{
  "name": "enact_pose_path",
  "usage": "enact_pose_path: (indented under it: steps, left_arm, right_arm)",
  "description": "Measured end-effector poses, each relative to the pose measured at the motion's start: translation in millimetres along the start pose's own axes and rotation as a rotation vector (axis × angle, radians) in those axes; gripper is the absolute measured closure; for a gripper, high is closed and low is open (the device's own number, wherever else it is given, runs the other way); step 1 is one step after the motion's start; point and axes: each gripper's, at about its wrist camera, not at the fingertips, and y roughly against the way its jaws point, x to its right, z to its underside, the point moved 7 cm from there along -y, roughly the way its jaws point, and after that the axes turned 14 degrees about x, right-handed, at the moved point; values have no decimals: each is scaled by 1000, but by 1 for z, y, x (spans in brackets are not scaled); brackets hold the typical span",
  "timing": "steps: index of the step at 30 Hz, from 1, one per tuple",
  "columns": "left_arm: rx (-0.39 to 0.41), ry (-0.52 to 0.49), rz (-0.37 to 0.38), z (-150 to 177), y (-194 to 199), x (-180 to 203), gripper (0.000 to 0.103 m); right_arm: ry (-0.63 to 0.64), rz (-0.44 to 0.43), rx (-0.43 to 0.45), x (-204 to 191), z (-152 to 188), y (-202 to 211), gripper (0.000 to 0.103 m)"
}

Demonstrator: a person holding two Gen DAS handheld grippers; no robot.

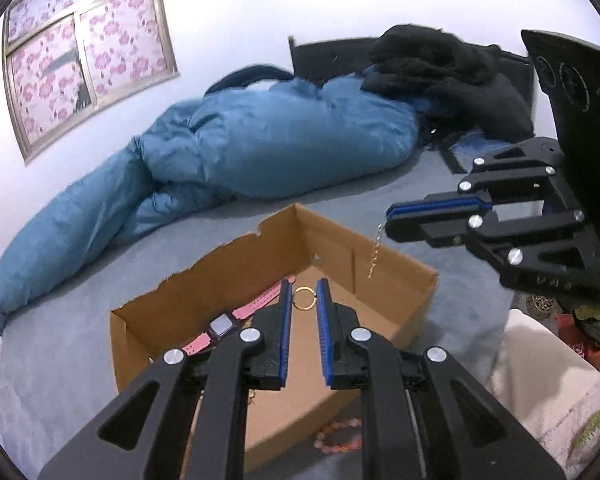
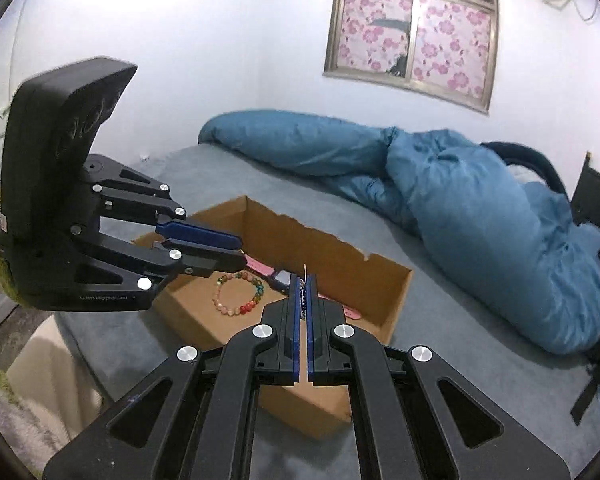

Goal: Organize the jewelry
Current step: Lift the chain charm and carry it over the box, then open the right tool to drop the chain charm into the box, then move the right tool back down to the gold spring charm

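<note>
An open cardboard box [image 1: 340, 256] [image 2: 340, 256] sits on the grey bed. Inside lie a pink-strapped watch [image 1: 224, 324] [image 2: 278, 278], a gold ring [image 1: 302, 299] and a multicoloured bead bracelet [image 2: 238, 294]. My left gripper [image 1: 303, 292] is open and empty, hovering over the box with the ring seen between its fingers; it also shows in the right wrist view [image 2: 238, 252]. My right gripper [image 2: 304, 284] is shut on a thin gold chain [image 1: 374, 254], which dangles above the box's right wall; the gripper also shows in the left wrist view [image 1: 388, 220].
A rumpled blue duvet [image 1: 240, 152] [image 2: 440, 184] lies along the wall behind the box. Black clothes [image 1: 440, 72] are piled at the bed's head. An orange bead bracelet [image 1: 336, 436] lies on the bed in front of the box. A cream blanket [image 1: 540, 384] hangs at the bed's edge.
</note>
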Motion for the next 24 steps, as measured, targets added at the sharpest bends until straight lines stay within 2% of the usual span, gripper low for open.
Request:
enact_pose_path:
  steps: [9, 12, 13, 14, 16, 21, 24]
  left_arm:
    - [-166, 66, 1, 38, -67, -33, 91]
    - [-205, 55, -18, 47, -81, -38, 91]
    - [-216, 55, -14, 48, -84, -39, 91]
    - [-229, 56, -11, 50, -87, -39, 87]
    - [-242, 49, -18, 53, -89, -37, 70]
    - [-228, 55, -26, 49, -89, -38, 61]
    - [-216, 66, -35, 46, -83, -40, 61]
  right_arm:
    - [-72, -18, -149, 19, 33, -66, 102]
    - [-73, -13, -188, 21, 44, -80, 99]
    - [-71, -9, -195, 22, 47, -83, 96]
    - [-71, -7, -203, 22, 50, -84, 90]
    - [-77, 0, -209, 24, 54, -89, 83]
    - [-117, 12, -200, 30, 57, -82, 78]
    - [-132, 21, -184, 34, 54, -75, 75]
